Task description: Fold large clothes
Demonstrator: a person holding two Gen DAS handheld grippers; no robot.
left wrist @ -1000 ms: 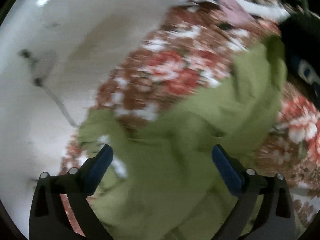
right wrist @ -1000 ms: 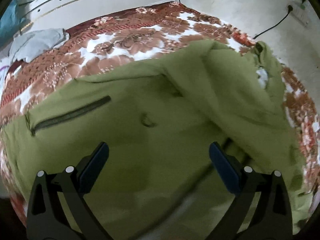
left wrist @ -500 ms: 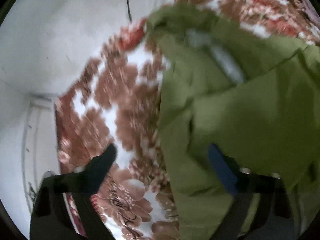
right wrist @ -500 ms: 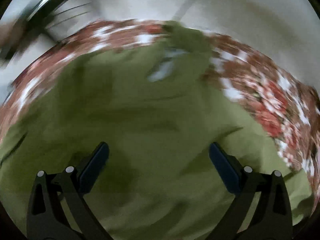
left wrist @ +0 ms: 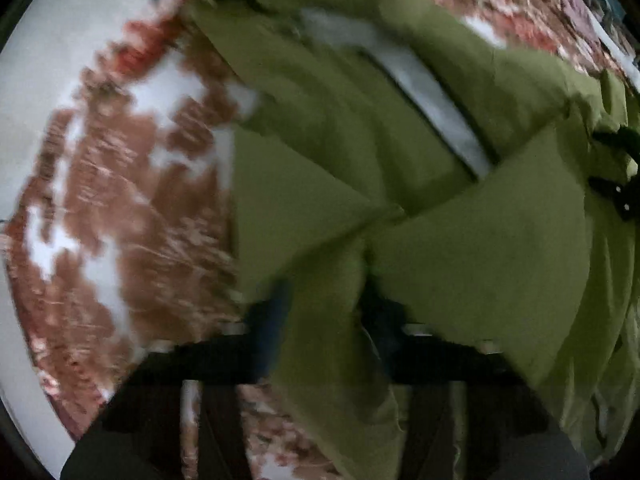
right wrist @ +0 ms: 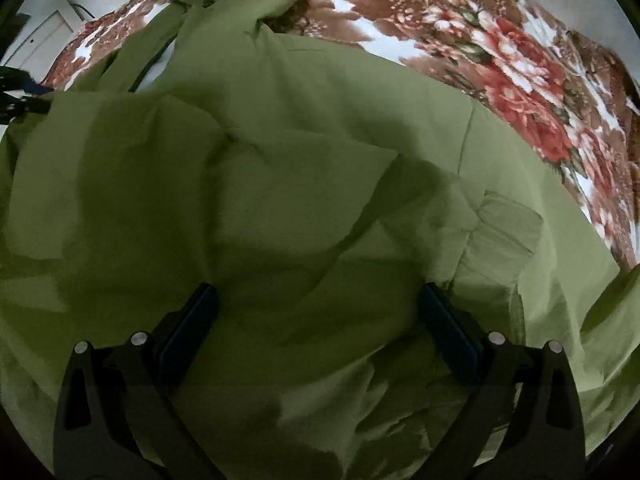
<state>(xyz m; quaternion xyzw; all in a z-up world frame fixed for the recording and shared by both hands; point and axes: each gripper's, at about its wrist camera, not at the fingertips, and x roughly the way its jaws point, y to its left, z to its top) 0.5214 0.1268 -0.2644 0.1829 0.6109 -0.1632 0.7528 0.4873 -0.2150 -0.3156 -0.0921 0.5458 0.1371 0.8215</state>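
Observation:
A large olive-green garment (left wrist: 460, 240) with a pale grey inner strip (left wrist: 432, 92) lies crumpled on a floral bedspread (left wrist: 120, 208). In the blurred left wrist view my left gripper (left wrist: 324, 312) has its blue pads drawn close together on a fold of the green cloth. In the right wrist view the garment (right wrist: 300, 168) fills most of the frame. My right gripper (right wrist: 318, 332) is open, its blue pads wide apart just above the cloth, holding nothing.
The red, brown and white floral bedspread (right wrist: 520, 60) covers the bed. A white wall (left wrist: 60, 40) stands beside it. The other gripper's black tip (left wrist: 616, 192) shows at the right edge, and also at the left edge of the right wrist view (right wrist: 16, 92).
My left gripper has narrowed from wide open to pinching a fold of the green garment. Both cameras have swung across the garment. My right gripper stays open.

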